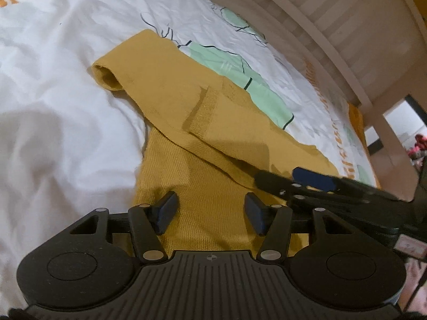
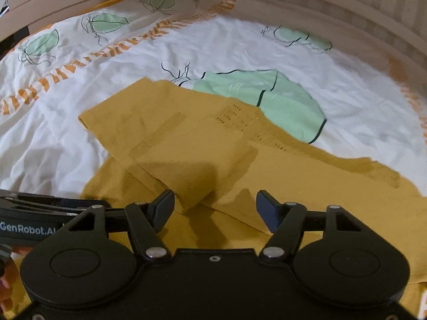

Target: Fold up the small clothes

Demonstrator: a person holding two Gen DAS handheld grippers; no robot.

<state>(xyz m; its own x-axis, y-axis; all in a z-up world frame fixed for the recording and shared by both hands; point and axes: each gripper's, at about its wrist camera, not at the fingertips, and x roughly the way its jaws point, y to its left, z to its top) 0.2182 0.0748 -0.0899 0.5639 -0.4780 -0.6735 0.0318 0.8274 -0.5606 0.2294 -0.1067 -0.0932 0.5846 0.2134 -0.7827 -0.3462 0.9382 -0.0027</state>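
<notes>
both tongs, left [image 1: 210, 209] and right [image 2: 214, 208], are hovering apart over the sweater [image 1: 202, 165]; best pinching its near hem evenly before folding.

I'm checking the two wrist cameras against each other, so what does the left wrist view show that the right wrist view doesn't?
Only the left wrist view shows the right gripper from the side, over the mustard sweater, and a doorway gap past the bed frame. Only the right wrist view shows the pillow with green prints and the left gripper's lettered body. Both show the sweater with its sleeve folded across, lying on the white bedsheet, and open jaws.
</notes>
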